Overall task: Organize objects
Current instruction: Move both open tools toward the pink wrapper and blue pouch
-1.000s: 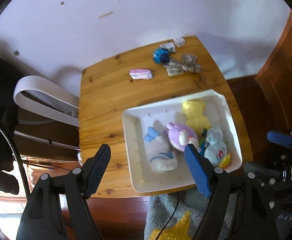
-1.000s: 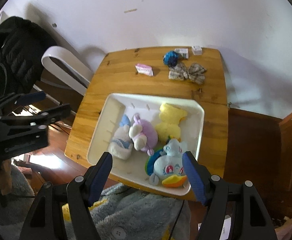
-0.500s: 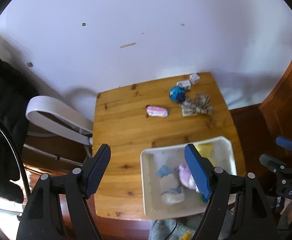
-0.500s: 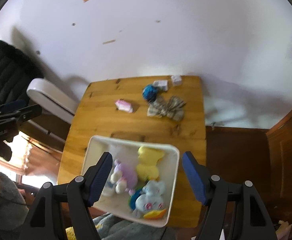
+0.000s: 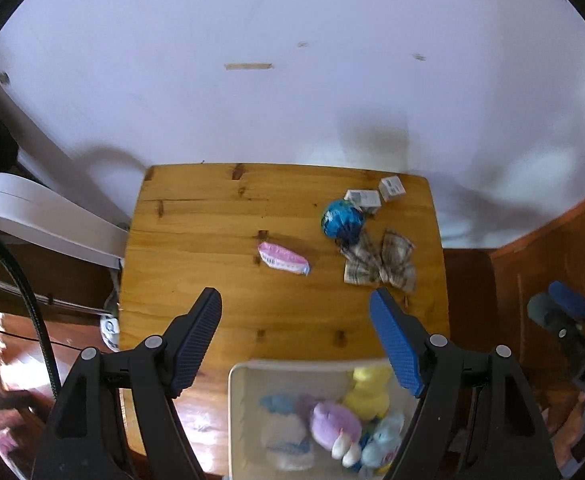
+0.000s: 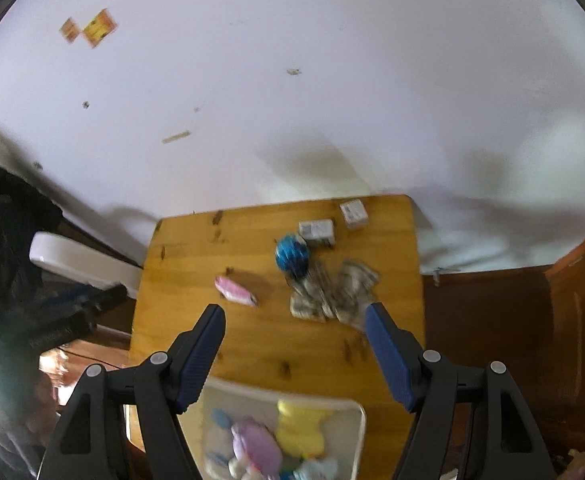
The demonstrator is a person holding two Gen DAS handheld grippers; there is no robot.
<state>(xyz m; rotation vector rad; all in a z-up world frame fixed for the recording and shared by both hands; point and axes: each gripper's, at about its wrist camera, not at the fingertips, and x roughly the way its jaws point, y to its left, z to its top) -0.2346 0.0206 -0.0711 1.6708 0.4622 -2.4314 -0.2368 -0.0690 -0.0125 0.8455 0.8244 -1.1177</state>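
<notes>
A white wall backs the wooden desk (image 5: 212,240). Both the left hand-held gripper (image 5: 295,336) and right hand-held gripper (image 6: 294,344) hover above it, jaws spread wide and empty.

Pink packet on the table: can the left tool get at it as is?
Probably yes. The pink packet lies alone on bare wood, and the left tool is open, empty and above the table with nothing between.
</notes>
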